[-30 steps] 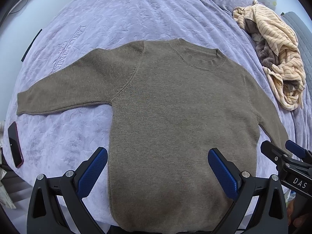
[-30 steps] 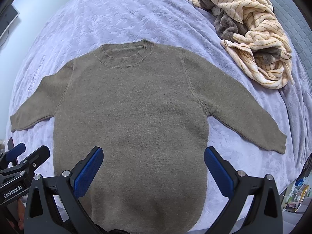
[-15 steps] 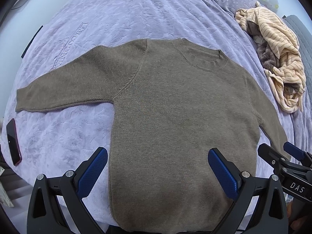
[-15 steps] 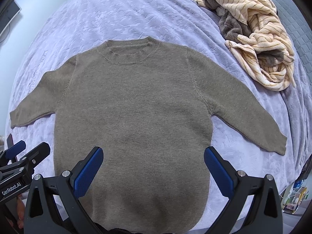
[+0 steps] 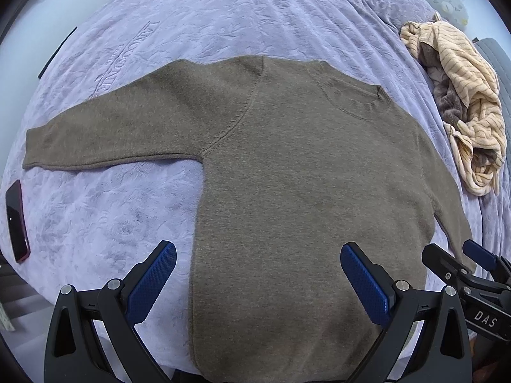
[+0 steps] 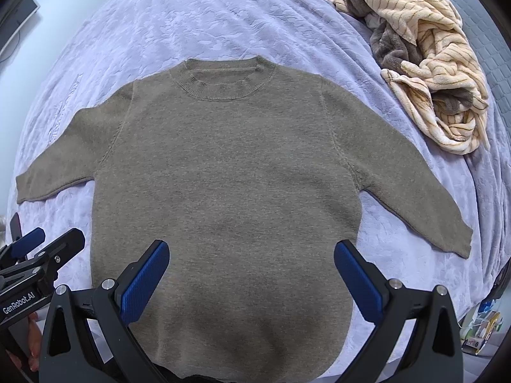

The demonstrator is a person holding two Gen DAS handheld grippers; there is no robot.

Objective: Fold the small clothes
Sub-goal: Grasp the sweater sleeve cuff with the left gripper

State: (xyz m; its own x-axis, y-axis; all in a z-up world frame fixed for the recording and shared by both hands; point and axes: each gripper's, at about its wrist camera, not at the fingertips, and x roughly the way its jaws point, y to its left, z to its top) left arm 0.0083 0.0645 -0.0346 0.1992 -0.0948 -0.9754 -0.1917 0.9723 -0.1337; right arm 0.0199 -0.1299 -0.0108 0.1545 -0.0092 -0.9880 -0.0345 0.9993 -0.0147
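My right gripper (image 6: pixel 252 271) hung with its fingers spread wide above the lower body of the brown sweater (image 6: pixel 230 172), which lay flat with both sleeves out on the lavender bedspread (image 6: pixel 179 19). My left gripper (image 6: pixel 48 245) showed at my left, and a crumpled striped cream garment (image 6: pixel 428 63) lay beyond.

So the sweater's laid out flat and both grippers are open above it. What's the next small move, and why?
Probably bring the left gripper down over the left sleeve near its cuff. The brown sweater lies flat and unfolded with both sleeves spread, and both sets of jaws stand open holding nothing, so folding a sleeve inward looks like a sensible first fold.
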